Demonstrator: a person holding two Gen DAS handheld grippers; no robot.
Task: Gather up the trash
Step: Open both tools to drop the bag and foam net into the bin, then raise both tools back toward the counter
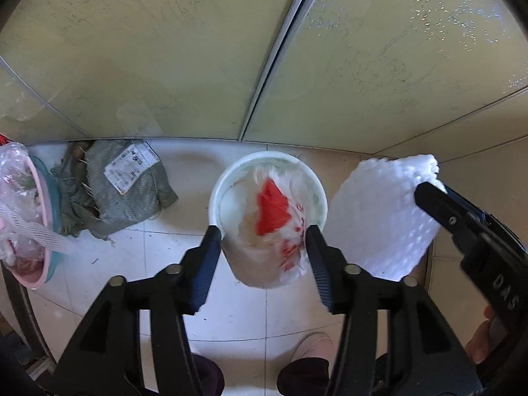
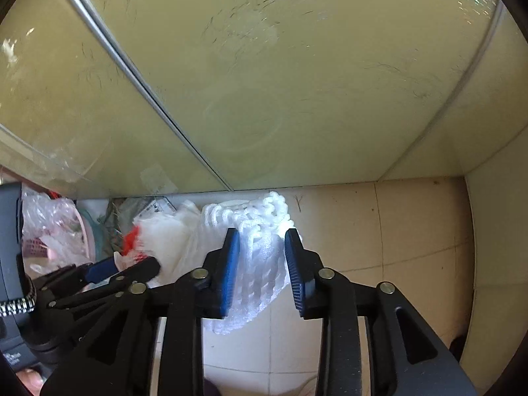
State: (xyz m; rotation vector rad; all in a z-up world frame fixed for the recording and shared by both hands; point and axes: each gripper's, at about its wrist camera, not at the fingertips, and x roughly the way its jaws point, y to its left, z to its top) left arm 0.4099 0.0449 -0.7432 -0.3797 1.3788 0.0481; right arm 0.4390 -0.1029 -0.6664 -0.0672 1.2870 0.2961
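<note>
A white plastic cup (image 1: 231,178) with a crumpled red-and-white plastic bag (image 1: 272,209) stuffed in it hangs tilted above the tiled floor. My left gripper (image 1: 264,231) is shut on it, a blue pad against each side of the cup's body just below the rim. To its right a white foam net sleeve (image 1: 373,224) is held by my right gripper (image 2: 260,234). In the right wrist view the foam net (image 2: 260,274) fills the gap between the two blue pads. The left gripper (image 2: 132,267) and the cup (image 2: 171,237) show at that view's left.
A pink basin (image 1: 46,217) full of plastic wrappers stands at the left. Beside it lies a grey-green sack (image 1: 132,204) with a paper label. Yellowish glass door panels (image 1: 165,49) rise just behind. A wall (image 2: 495,231) closes the right side. The person's feet (image 1: 313,346) stand below.
</note>
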